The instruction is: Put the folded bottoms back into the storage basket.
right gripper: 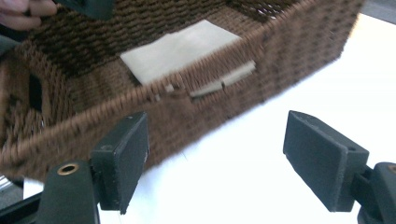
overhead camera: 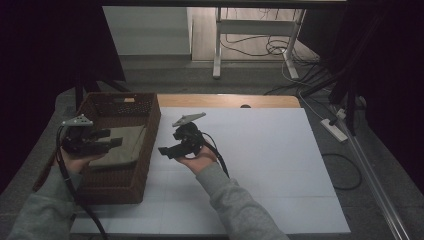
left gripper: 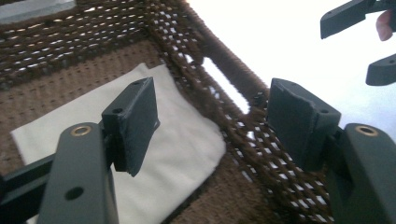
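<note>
A: High view: folded beige cloth point(overhead camera: 122, 145), flat and rectangular, lying in the brown wicker basket point(overhead camera: 142, 170).
B: My left gripper point(overhead camera: 116, 138) above it, right gripper point(overhead camera: 163, 150) just outside; both gape, empty.

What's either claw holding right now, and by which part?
Nothing. Left claw is open above the folded cloth in the basket; right claw is open beside the basket, over the white table.
</note>
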The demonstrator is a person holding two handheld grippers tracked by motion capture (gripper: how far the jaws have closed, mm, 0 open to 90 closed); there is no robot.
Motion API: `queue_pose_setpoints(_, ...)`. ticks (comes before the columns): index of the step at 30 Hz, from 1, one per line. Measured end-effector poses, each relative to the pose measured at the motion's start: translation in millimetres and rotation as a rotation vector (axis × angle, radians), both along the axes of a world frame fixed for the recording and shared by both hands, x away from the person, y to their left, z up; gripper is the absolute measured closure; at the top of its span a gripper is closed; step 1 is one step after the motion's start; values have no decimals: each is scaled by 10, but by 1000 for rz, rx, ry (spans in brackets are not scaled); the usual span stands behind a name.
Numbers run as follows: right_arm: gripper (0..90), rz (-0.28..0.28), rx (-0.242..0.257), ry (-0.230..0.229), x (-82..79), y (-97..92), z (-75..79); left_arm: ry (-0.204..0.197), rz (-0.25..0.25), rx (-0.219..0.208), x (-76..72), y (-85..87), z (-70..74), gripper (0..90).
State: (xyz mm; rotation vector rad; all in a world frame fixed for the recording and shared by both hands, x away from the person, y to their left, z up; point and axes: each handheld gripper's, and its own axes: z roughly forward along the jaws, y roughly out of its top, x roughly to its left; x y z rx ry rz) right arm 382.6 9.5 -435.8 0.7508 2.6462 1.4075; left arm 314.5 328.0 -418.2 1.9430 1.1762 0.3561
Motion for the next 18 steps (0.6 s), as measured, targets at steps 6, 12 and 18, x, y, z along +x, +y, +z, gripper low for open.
queue_pose_setpoints(6,230,-25,-4,-1,-44,-370,-37,4,-28,2,-77,-206,-4,325)
queue_pose_setpoints(12,231,-50,-22,1,-112,-771,-124,6,-52,2,-162,-414,-19,324)
queue_pose_setpoints(18,233,-94,-29,13,-191,-1226,-190,-3,-66,6,-275,-629,-23,316)
